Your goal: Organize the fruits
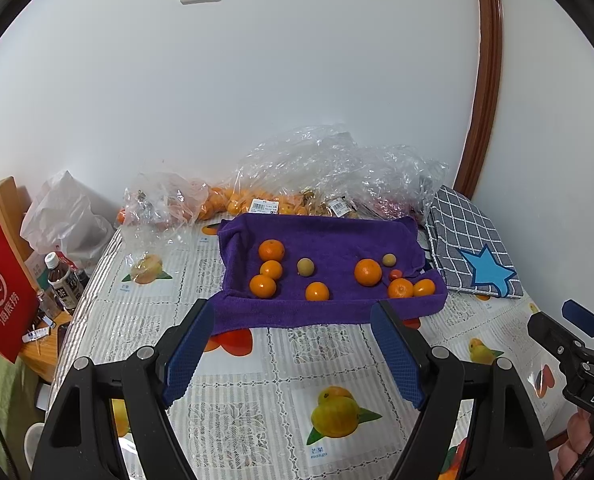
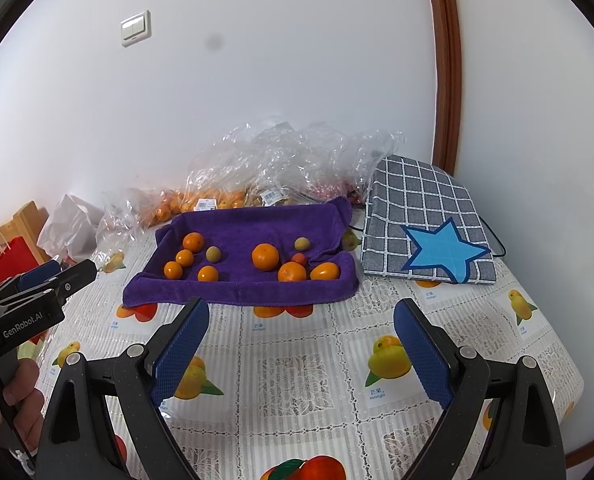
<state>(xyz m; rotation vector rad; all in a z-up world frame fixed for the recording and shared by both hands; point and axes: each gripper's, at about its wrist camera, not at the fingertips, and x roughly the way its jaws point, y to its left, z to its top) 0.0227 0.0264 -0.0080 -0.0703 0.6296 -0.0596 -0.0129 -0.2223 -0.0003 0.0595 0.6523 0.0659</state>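
A purple towel (image 1: 329, 236) (image 2: 249, 284) lies on the table with several oranges on it, such as a large one (image 1: 367, 272) (image 2: 265, 257). Two small greenish-yellow fruits (image 1: 305, 267) (image 2: 213, 254) and one small red fruit (image 1: 395, 274) (image 2: 299, 258) lie among them. My left gripper (image 1: 293, 312) is open and empty, just in front of the towel's near edge. My right gripper (image 2: 301, 312) is open and empty, also short of the towel. Each gripper shows at the edge of the other's view (image 1: 569, 320) (image 2: 53, 276).
Clear plastic bags (image 1: 321, 176) (image 2: 281, 160) with more oranges lie against the wall behind the towel. A grey checked cushion with a blue star (image 1: 473, 256) (image 2: 429, 224) sits to the right. A red bag (image 1: 1, 292) and a bottle (image 1: 63, 284) stand off the table's left edge.
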